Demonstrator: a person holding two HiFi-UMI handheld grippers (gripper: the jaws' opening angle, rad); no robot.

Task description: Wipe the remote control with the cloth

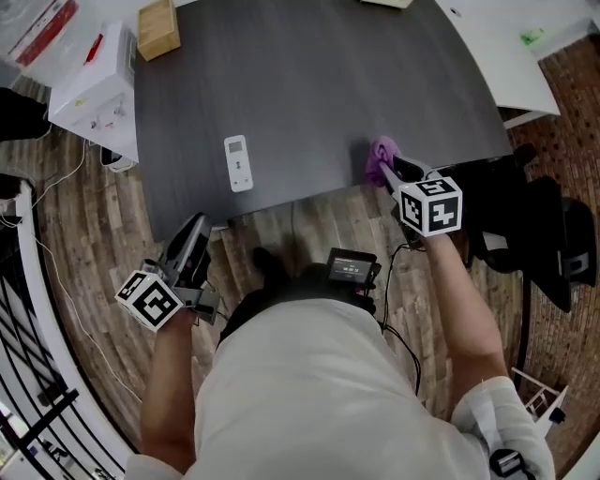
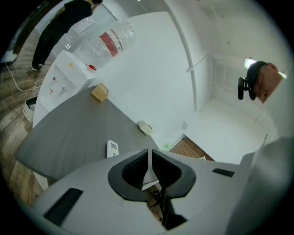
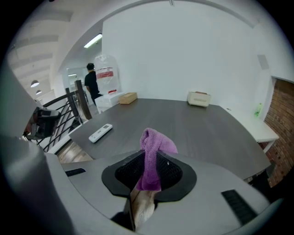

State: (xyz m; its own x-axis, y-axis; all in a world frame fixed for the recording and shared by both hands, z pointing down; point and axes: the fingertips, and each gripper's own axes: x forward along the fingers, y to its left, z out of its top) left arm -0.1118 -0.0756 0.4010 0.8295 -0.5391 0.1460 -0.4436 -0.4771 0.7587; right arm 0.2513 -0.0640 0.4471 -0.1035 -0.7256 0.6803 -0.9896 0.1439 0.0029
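Note:
A white remote control (image 1: 239,162) (image 2: 112,148) (image 3: 100,133) lies flat on the dark grey table (image 1: 309,84), near its front edge. My right gripper (image 1: 387,169) (image 3: 149,172) is shut on a purple cloth (image 1: 380,157) (image 3: 153,153), which bunches up out of the jaws over the table's front edge, to the right of the remote. My left gripper (image 1: 192,236) (image 2: 148,170) is shut with nothing in it. It hangs over the wooden floor, just short of the table's front left corner and below the remote.
A small wooden block (image 1: 157,27) sits at the table's far left, and a beige box (image 3: 199,98) at its far side. A white cabinet (image 1: 96,92) stands left of the table, a black chair (image 1: 530,244) at the right. A person (image 3: 91,84) stands far off.

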